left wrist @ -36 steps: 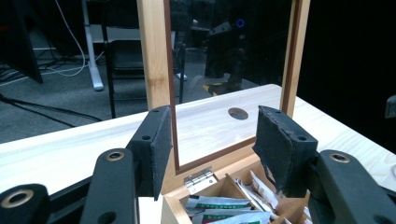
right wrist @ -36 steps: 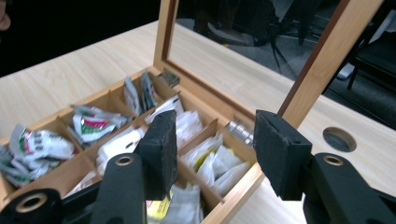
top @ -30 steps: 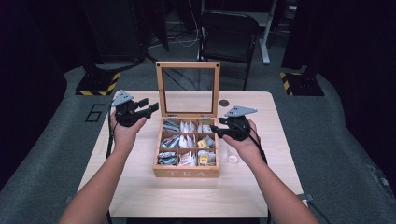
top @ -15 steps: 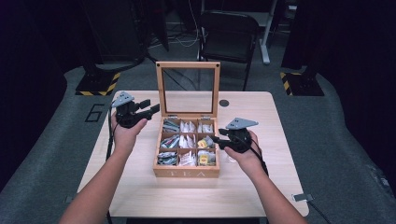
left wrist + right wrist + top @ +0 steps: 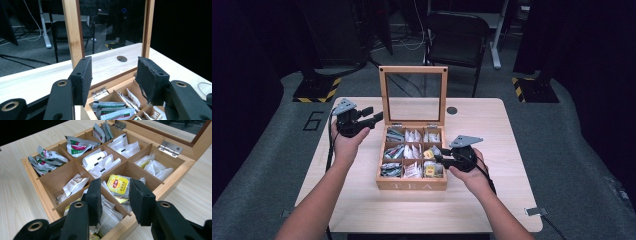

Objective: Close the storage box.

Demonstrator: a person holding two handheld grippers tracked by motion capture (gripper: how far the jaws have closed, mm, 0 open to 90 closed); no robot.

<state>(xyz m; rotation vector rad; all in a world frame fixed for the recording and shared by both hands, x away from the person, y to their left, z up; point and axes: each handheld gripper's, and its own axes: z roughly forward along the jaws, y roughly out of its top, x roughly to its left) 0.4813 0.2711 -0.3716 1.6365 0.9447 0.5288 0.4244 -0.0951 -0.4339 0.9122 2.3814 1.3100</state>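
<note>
Table: light wood top, seen in the high view; a dark round hole is set near its far edge, behind the box.
Tea box: wooden, placed at the table's middle, "TEA" lettered on the near wall; divided into nine compartments, three by three, with packets noted in each.
Lid: glass pane in a wooden frame, stood upright at the far side of the box, hinged there.
Left gripper: held at the left far corner of the box, beside the lid's left frame post; in the left gripper view the jaws are seen partly apart with nothing between them, the post and the hinge behind the gap.
Right gripper: lowered at the right side of the box, tips over the right column of compartments; the jaws have just been closing and are now narrow. In the right gripper view one jaw is over the partition and the other is at the packets; no pad is seen pressed on anything.
Yellow tea bag: lying in the middle compartment of the right column, on top of pale packets, just ahead of the right gripper's gap.
Green-and-white packets: noted in the compartments of the left column.
</note>
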